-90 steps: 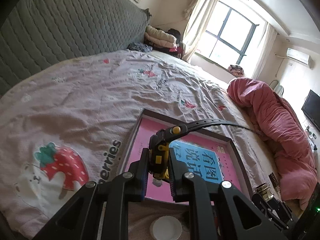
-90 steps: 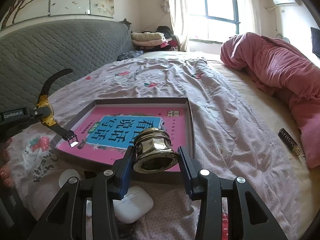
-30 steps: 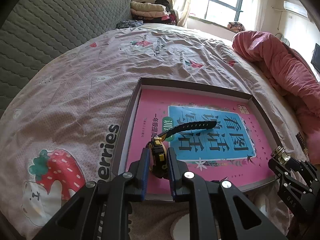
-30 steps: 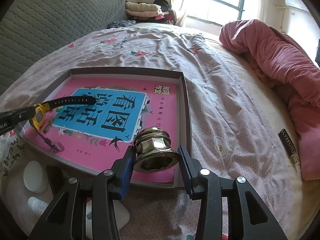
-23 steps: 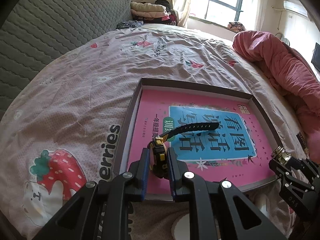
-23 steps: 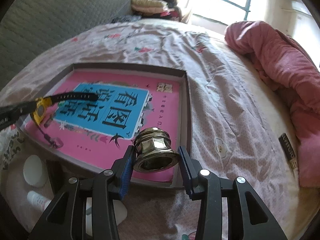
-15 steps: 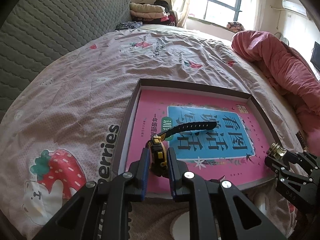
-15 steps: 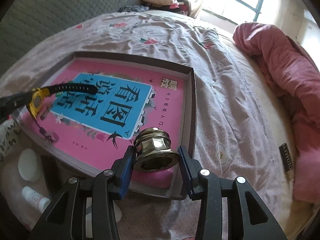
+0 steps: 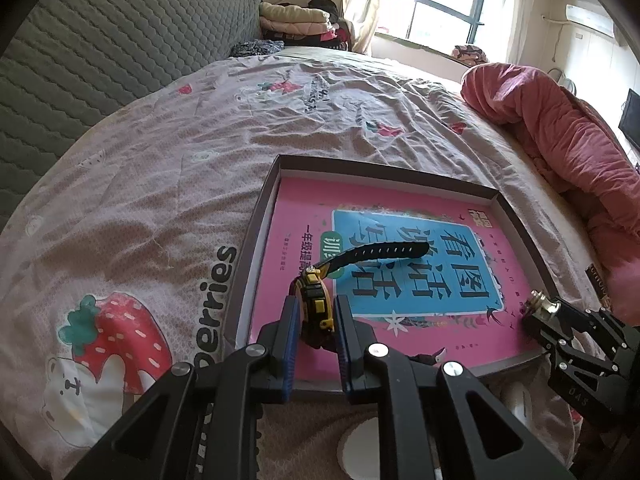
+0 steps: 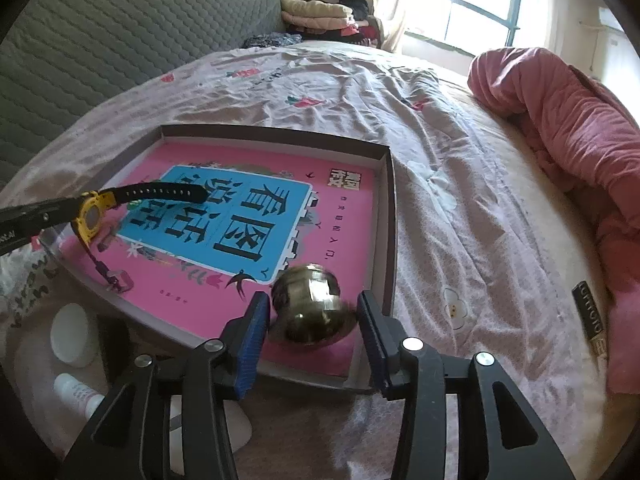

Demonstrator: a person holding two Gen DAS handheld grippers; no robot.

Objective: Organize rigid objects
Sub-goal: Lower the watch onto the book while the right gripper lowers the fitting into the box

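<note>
Right now the right gripper (image 10: 308,316) is opening; the brass nut (image 10: 312,308) sits blurred between the pads with gaps on both sides, so it looks released, apparently dropping or rolling onto the near right corner of the tray (image 10: 390,208). Left gripper (image 9: 316,320) is clamped on the yellow watch (image 9: 314,300) by its case, low over the tray's near left part; black strap (image 9: 376,250) sticks out over the pink book (image 9: 400,280) lining the tray, and the buckle end trails onto the book.

Handling, my read: nut is solid metal, heavy for its size, smooth and round-flanged, so it may roll or slip; grab across the hex flats. Watch is light, case stiff, strap floppy; hold by the case, as now, not the strap.

Outward: tray lies on a pinkish bedsheet (image 9: 160,184). White round lid (image 10: 74,338) and small white bottle (image 10: 78,394) lie just outside the near edge. Red quilt (image 10: 568,120) is bunched at right, with a dark labelled tube (image 10: 590,320) beside it.
</note>
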